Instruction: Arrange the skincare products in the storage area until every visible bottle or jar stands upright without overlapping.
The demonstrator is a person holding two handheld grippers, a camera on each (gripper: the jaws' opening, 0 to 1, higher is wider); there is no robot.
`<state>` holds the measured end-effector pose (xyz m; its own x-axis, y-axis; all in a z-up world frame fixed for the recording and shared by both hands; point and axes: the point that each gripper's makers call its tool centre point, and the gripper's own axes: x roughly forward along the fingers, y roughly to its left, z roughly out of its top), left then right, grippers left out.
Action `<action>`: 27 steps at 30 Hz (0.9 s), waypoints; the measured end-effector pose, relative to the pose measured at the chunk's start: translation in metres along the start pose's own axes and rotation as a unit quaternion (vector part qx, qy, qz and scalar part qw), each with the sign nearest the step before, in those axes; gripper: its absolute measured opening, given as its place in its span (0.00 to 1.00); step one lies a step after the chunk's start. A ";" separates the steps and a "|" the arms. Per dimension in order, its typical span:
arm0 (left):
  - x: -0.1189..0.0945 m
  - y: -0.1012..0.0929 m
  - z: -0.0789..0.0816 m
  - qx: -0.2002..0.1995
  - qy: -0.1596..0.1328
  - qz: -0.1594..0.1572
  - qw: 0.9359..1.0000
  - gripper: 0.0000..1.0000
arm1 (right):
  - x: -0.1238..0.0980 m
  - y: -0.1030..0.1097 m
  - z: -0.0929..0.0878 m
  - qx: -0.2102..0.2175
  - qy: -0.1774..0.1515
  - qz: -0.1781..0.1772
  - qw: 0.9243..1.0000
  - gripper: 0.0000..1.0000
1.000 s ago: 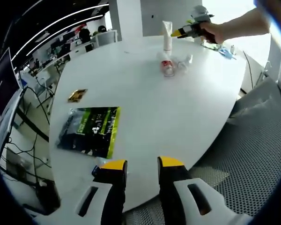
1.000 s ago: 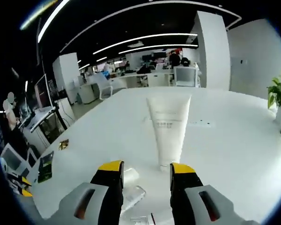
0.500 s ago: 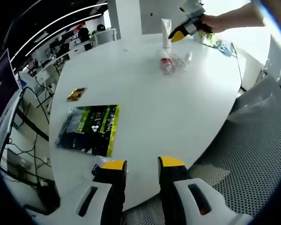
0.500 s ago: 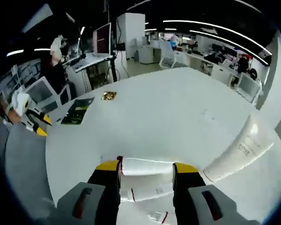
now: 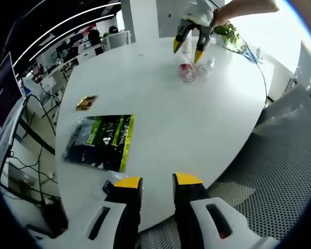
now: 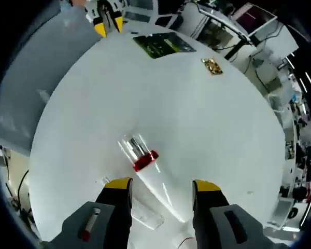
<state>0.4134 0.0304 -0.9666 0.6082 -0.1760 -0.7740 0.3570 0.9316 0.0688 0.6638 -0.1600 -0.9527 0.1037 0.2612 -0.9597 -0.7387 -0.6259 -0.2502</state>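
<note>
A clear bottle with a red band (image 6: 144,160) lies on its side on the white round table (image 6: 93,93). Its pale body runs down between the jaws of my right gripper (image 6: 163,185), which is open and points down over it. A second clear container (image 6: 145,219) lies beside it at the lower left. In the left gripper view the red-banded bottle (image 5: 185,73) and the clear one (image 5: 205,67) lie at the table's far side, with the right gripper (image 5: 188,50) hanging open just above them. My left gripper (image 5: 150,181) is open and holds nothing, near the table's front edge.
A green and black packet (image 5: 100,142) lies flat on the left half of the table, with a small gold packet (image 5: 86,103) beyond it. A small dark item (image 5: 107,187) sits at the near edge. Grey mesh flooring (image 5: 280,171) lies to the right. Office desks stand behind.
The right gripper has tipped from looking across the table at the upright white tube to pointing down over the lying bottles. The left gripper has hardly moved.
</note>
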 end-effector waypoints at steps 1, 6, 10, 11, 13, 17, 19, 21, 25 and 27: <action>0.000 0.000 0.000 -0.001 0.000 0.001 1.000 0.21 | 0.003 0.000 -0.001 -0.030 0.013 0.011 0.999 0.41; 0.000 0.002 -0.001 -0.004 0.000 0.003 1.000 0.19 | 0.014 0.005 -0.002 -0.104 0.034 0.052 0.993 0.35; 0.000 0.002 -0.002 -0.007 0.002 0.004 1.000 0.18 | 0.022 0.008 -0.003 -0.160 0.055 0.079 0.982 0.35; 0.000 0.002 -0.002 -0.007 0.002 0.004 1.000 0.17 | 0.026 0.009 -0.003 -0.160 0.056 0.084 0.982 0.34; 0.000 0.002 -0.002 -0.006 0.003 0.003 1.000 0.16 | 0.029 0.009 -0.003 -0.172 0.061 0.091 0.979 0.33; 0.000 0.001 -0.003 -0.004 0.004 0.002 1.000 0.15 | 0.037 0.014 -0.009 -0.203 0.075 0.112 0.970 0.29; 0.000 0.001 -0.004 -0.004 0.005 0.001 1.000 0.15 | 0.040 0.015 -0.009 -0.211 0.076 0.115 0.968 0.27; 0.000 0.001 -0.004 -0.004 0.006 0.000 1.000 0.15 | 0.043 0.016 -0.011 -0.210 0.082 0.122 0.966 0.25; 0.001 0.001 -0.005 -0.006 0.008 0.000 1.000 0.14 | 0.045 0.012 -0.012 -0.208 0.079 0.130 0.966 0.29; 0.001 0.001 -0.006 -0.008 0.009 -0.001 1.000 0.13 | 0.045 0.012 -0.013 -0.204 0.076 0.134 0.967 0.29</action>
<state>0.4104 0.0332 -0.9708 0.5949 -0.1718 -0.7852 0.3468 0.9361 0.0580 0.6679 -0.1651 -1.0008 0.0647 -0.0430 -0.9970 -0.4310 -0.9023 0.0109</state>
